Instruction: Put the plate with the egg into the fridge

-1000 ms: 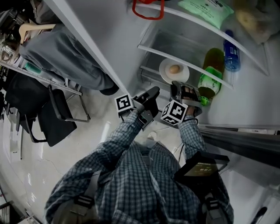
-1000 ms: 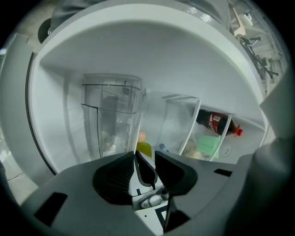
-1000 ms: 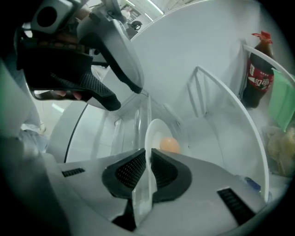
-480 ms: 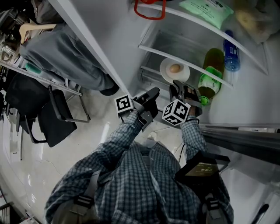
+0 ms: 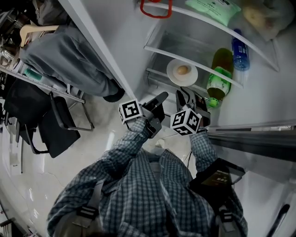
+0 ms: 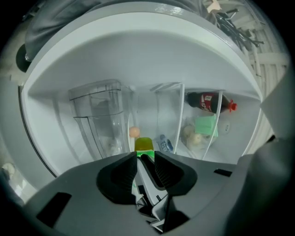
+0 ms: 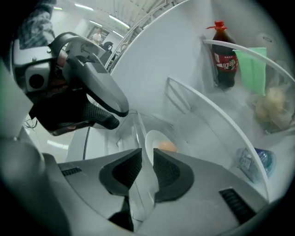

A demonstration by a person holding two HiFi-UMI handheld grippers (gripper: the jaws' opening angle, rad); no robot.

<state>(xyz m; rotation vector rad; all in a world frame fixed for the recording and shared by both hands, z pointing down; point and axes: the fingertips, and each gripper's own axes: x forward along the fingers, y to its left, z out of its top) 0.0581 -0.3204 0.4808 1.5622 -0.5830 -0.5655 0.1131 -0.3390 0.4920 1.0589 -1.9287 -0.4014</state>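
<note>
The white plate with a brown egg rests on a glass fridge shelf. No gripper touches it. My right gripper hovers just in front of and below the plate, its jaws shut with nothing between them. In the right gripper view the plate and egg lie just beyond the right gripper. My left gripper is to its left, also shut and empty, pointing at the fridge. The left gripper view shows the egg far beyond the left gripper.
A green bottle stands right of the plate and a blue bottle above it. A green packet and a red-handled item sit higher. A dark fridge part is at the right. A black chair stands left.
Both grippers stay almost where they were, shifting only slightly. The plate with the egg has not moved on the shelf.
</note>
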